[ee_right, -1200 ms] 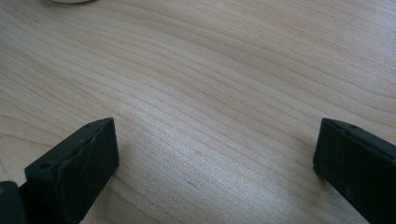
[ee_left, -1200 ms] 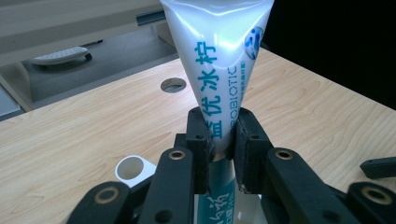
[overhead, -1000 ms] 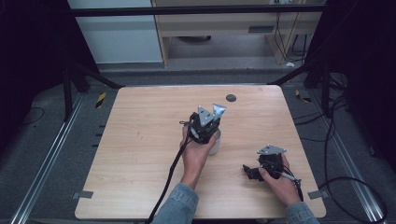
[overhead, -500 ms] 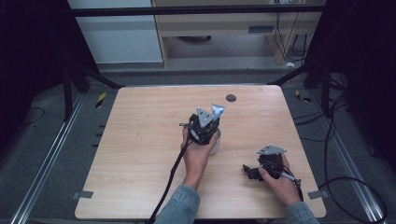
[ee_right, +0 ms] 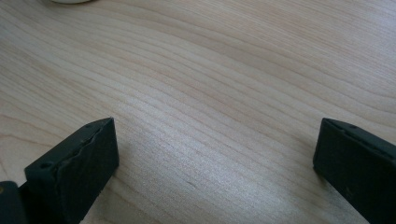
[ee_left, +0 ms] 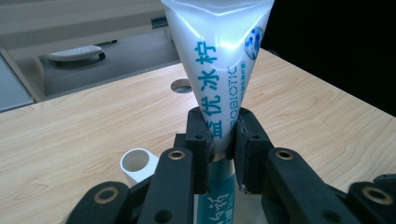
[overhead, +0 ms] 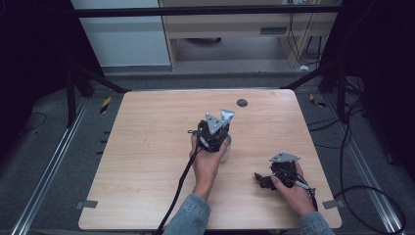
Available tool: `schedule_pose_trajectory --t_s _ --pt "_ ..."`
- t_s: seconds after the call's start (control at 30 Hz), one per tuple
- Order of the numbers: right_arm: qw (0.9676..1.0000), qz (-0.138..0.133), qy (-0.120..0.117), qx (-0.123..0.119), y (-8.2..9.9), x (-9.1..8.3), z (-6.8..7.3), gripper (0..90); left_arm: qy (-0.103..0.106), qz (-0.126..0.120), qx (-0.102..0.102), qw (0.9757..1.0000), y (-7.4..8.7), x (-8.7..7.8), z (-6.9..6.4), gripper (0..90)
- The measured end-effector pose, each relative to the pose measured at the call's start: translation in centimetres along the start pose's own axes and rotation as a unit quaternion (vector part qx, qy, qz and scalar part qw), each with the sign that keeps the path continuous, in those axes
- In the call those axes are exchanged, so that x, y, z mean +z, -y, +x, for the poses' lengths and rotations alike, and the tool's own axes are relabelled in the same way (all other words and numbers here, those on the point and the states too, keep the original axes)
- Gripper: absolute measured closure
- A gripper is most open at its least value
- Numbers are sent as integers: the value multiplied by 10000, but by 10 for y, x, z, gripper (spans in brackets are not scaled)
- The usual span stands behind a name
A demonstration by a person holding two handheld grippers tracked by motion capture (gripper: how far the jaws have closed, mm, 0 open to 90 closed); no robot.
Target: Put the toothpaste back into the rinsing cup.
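In the left gripper view my left gripper (ee_left: 223, 140) is shut on a white tube (ee_left: 219, 60) with blue printed characters. The tube stands upright with its wide crimped end up. Its lower part runs down between the jaws, and where it ends is hidden. Beside it a white open cylinder (ee_left: 137, 163) pokes out from behind the left jaw. In the high view the left gripper (overhead: 215, 133) is at the table's middle, over a white cup (overhead: 226, 148). My right gripper (overhead: 263, 179) rests low at the front right, open, with bare wood between its fingers (ee_right: 74, 168).
The wooden table (overhead: 147, 147) has a dark round hole (overhead: 242, 102) near its far edge. A black cable (overhead: 178, 191) trails from the left gripper toward the front edge. Metal frame legs and cables surround the table on the floor.
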State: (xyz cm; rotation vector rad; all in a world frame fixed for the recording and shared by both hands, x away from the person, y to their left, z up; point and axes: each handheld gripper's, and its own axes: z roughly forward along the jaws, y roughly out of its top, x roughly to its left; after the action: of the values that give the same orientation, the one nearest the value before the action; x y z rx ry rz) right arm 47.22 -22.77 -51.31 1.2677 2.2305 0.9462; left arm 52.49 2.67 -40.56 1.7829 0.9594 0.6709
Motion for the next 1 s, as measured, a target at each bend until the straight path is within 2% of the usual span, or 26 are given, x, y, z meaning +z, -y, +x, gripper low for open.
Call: schedule_pose_trajectory --t_s 0.6,0.83,1.0 --pt "10000 0 -1 6 0 0 0 4 23 40 -160 9999 11 6 3 772" --pt "10000 4 -3 25 0 0 0 4 15 7 -122 9999 12 6 1 769" --pt "10000 2 -1 21 0 0 0 4 -36 -71 -12 10000 14 5 -4 761"
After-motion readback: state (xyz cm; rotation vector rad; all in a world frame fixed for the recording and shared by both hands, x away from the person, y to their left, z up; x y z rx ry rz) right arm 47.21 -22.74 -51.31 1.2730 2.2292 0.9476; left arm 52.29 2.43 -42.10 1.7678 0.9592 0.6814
